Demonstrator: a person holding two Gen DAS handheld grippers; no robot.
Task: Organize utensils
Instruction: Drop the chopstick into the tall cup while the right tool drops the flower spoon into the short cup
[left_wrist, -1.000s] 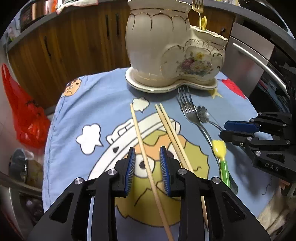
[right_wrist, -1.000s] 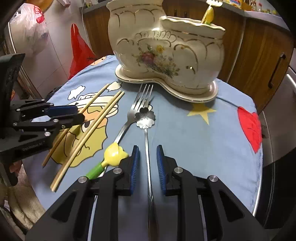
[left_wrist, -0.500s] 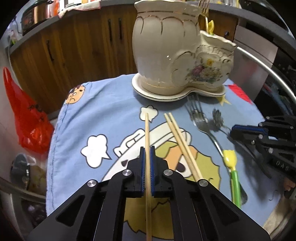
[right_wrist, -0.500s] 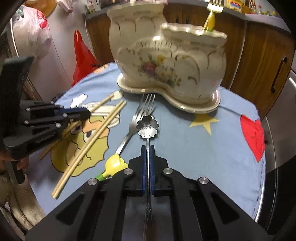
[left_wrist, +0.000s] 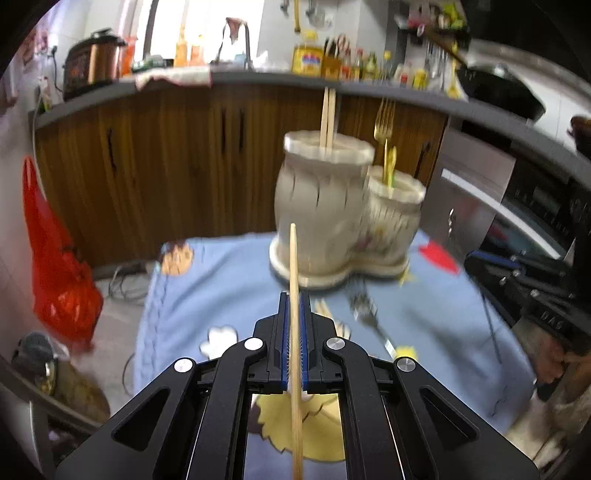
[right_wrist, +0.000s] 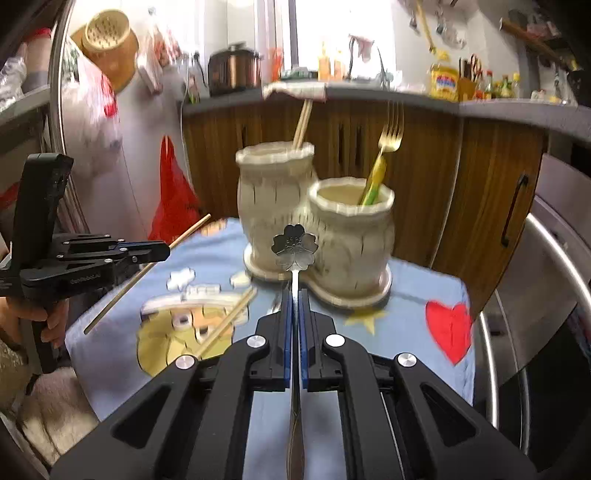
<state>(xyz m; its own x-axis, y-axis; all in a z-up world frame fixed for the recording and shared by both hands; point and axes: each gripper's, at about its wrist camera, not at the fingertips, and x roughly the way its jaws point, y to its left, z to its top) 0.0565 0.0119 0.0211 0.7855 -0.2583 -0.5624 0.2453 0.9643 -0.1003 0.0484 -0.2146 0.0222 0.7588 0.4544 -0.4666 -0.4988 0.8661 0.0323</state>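
My left gripper (left_wrist: 294, 295) is shut on a single wooden chopstick (left_wrist: 293, 251), held off the blue cartoon tablecloth (left_wrist: 229, 273) and pointing at the cream ceramic holder (left_wrist: 325, 206). Its tall pot holds a pair of chopsticks (left_wrist: 328, 114); the small pot holds a gold fork (left_wrist: 384, 122). My right gripper (right_wrist: 294, 291) is shut on a flower-headed metal spoon (right_wrist: 294, 247), raised in front of the holder (right_wrist: 347, 240). In the right wrist view the left gripper (right_wrist: 162, 251) carries its chopstick (right_wrist: 147, 269) at the left. A chopstick pair (right_wrist: 229, 321) and a fork (left_wrist: 365, 314) lie on the cloth.
A red plastic bag (left_wrist: 55, 251) hangs left of the table. Wooden cabinets (left_wrist: 184, 166) stand behind, under a counter crowded with bottles. A steel appliance (left_wrist: 472, 206) stands close on the right. A person's hand (right_wrist: 22, 321) grips the left tool's handle.
Both grippers closed, the left on the chopstick and the right on the spoon, then rose with them off the cloth. Both views have tilted up toward the holder.
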